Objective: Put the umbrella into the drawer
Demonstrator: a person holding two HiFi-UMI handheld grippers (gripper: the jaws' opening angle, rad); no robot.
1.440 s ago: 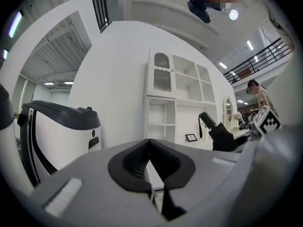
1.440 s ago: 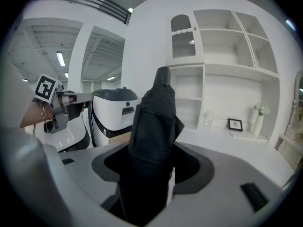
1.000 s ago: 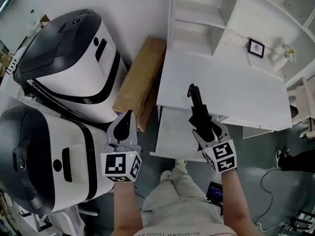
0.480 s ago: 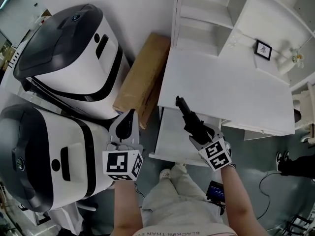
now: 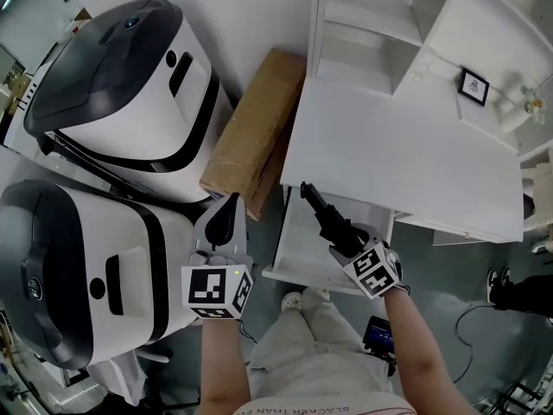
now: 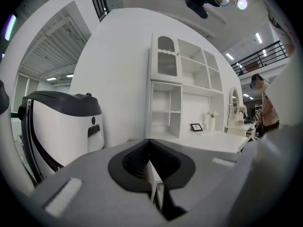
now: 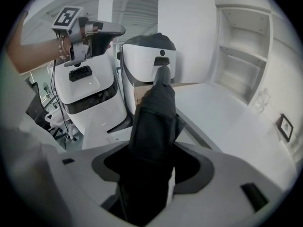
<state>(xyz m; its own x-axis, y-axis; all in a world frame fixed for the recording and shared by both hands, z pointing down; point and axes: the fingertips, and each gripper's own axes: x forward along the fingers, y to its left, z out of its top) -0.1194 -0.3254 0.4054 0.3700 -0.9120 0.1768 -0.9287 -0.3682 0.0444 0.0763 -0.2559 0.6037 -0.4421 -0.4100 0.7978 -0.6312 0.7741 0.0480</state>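
Note:
A folded black umbrella [image 5: 320, 213] sticks out up and to the left from my right gripper [image 5: 342, 239], which is shut on its lower part. It hangs over the open white drawer [image 5: 295, 247] under the desk's front edge, tip pointing at the drawer's back left. In the right gripper view the umbrella [image 7: 154, 117] fills the space between the jaws of the right gripper [image 7: 150, 176]. My left gripper [image 5: 226, 209] is left of the drawer, shut and holding nothing. In its own view the left gripper [image 6: 151, 162] shows its pads meeting.
The white desk top [image 5: 406, 154] carries a shelf unit [image 5: 371, 24] and a small picture frame [image 5: 473, 85]. A cardboard box [image 5: 255, 132] leans left of the desk. Two big white-and-black machines [image 5: 121, 85] [image 5: 78, 275] stand at the left. The person's legs are below the drawer.
My right gripper has sunk with the umbrella from over the desk top to the open drawer, and the umbrella's tip has swung left. The left gripper has hardly moved.

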